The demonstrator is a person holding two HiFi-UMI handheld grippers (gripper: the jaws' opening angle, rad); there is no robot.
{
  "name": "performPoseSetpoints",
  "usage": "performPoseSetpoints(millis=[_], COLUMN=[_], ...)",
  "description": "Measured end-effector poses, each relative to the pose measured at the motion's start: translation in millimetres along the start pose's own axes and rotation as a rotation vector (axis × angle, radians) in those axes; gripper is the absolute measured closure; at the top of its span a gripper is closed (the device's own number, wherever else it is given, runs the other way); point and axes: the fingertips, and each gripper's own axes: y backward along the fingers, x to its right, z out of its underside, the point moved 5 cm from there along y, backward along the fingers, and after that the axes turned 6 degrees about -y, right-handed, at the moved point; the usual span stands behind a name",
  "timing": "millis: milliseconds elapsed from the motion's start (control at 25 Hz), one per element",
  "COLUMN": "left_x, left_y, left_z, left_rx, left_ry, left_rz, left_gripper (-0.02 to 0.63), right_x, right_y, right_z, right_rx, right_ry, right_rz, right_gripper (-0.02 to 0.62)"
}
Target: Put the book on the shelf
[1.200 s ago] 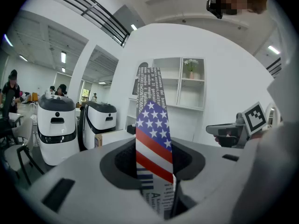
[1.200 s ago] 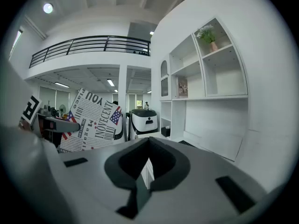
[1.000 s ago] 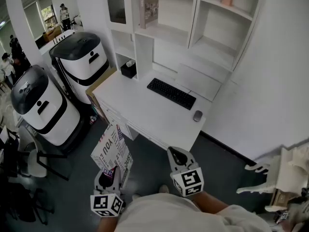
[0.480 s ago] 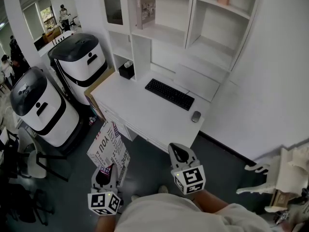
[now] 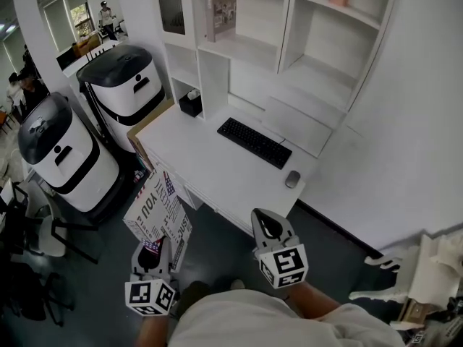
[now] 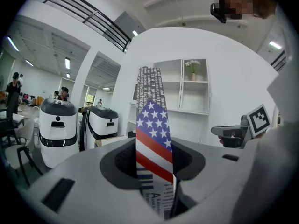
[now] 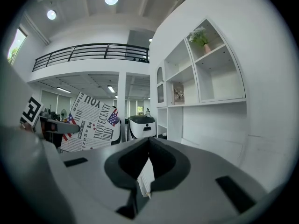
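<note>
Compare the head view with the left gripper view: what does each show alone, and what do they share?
Head view only: the black keyboard, grey mouse and black box on the white desk. Left gripper view only: the flag-and-newsprint book seen edge-on, pinched between the left gripper jaws, and the small plant in the white shelf unit. Shared: that book, that shelf unit, the right gripper, two white-and-black rounded machines.

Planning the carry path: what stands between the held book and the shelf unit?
The head view shows the white desk, bearing a black keyboard and a mouse, between the book and the shelf unit.
</note>
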Motion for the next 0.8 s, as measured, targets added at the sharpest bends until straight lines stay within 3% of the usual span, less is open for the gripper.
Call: performPoseSetpoints(millis=[320,800], left_x=[5.5,-29.8], left_y=[-14.1,-58.5], left_z=[0.0,-2.4], left_rx=[0.008,0.048], left_ry=[-0.001,0.018], left_rz=[-0.035,-0.046], left_gripper=[0.460,0.460], right_x=[17.7,23.7], right_y=[-11.1,-51.4], right_z=[5.6,5.5], right_rx=[-0.004,-0.013], right_ry=[-0.007,0.030], right_rz=[-0.029,-0.015], right_gripper=[0.592,0.592])
